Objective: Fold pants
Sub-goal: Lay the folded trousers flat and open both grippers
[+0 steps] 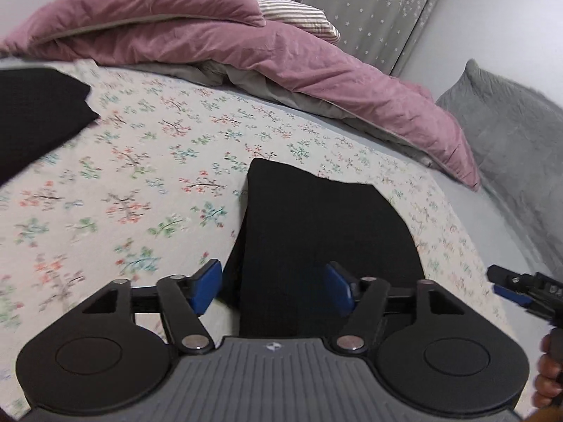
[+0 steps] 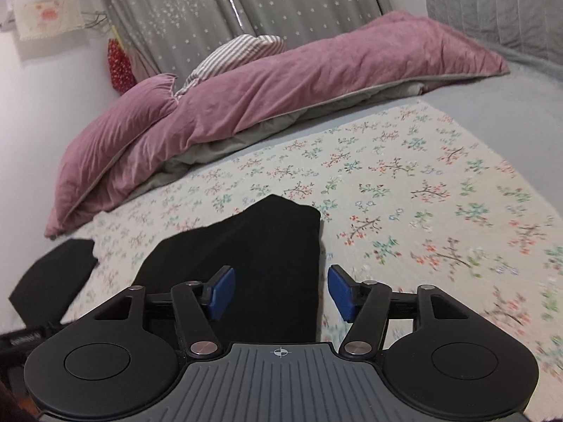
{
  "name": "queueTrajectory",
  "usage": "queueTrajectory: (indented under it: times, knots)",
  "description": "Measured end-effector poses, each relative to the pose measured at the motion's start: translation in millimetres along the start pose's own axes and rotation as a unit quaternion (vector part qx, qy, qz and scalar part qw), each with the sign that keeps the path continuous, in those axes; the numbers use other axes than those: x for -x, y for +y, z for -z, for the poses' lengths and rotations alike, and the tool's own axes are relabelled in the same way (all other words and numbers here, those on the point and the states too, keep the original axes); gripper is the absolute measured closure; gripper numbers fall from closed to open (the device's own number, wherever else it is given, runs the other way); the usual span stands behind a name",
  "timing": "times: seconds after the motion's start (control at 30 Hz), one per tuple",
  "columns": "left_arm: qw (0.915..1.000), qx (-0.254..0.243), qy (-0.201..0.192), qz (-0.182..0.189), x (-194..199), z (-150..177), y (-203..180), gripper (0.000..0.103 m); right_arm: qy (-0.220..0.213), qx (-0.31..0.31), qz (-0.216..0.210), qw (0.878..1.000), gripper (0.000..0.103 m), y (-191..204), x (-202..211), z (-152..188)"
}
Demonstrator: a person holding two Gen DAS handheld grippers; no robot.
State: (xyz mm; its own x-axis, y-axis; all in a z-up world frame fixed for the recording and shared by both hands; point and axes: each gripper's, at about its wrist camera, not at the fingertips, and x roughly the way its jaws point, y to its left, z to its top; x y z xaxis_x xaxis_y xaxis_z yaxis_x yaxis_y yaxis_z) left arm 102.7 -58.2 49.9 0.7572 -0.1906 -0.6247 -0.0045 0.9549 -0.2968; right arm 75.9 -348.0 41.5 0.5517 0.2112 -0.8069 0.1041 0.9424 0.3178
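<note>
The black pants [image 1: 316,239] lie flat on the flowered bed sheet [image 1: 140,183], a folded stretch running away from me. Another black part [image 1: 38,112] lies at the far left. My left gripper [image 1: 274,285] hovers over the near end of the fabric, open, its blue pads clear of the cloth. In the right wrist view the same pants [image 2: 253,256] lie under my right gripper [image 2: 281,292], which is open, with its right pad over bare sheet [image 2: 422,211]. A separate black part [image 2: 56,281] shows at lower left. The right gripper [image 1: 499,281] also enters the left wrist view from the right edge.
A bunched pink duvet [image 1: 246,42] lies along the far side of the bed, with a striped pillow [image 1: 302,17] behind it. A grey pillow [image 1: 510,123] sits at the right. Starred grey curtains [image 2: 246,0] hang behind. A hand [image 1: 549,369] shows at the right edge.
</note>
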Motion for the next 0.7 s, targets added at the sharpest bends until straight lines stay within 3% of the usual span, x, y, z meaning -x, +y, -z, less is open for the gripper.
queueTrajectory:
  times: [0.17,0.27,0.43,0.6,0.7]
  knots:
    - [0.9991,-0.024,0.014,-0.033,18,18,-13,0.009,-0.006,0.012,0.021,1.000,0.035,10,32,26]
    - [0.9975,-0.038,0.017,-0.057,29,29,-21,0.000,-0.018,0.042,0.038,0.998,0.026,21,48,42]
    - [0.9947,-0.062,0.008,-0.081,42,45,-39,0.000,-0.006,0.076,0.033,0.997,0.018,38,57,62]
    - [0.9922,-0.059,0.036,-0.103,35,52,-44,0.000,-0.010,0.128,0.075,0.989,0.012,57,53,73]
    - [0.9903,-0.060,0.050,-0.115,28,55,-45,0.000,-0.002,0.129,0.085,0.988,0.009,60,46,76]
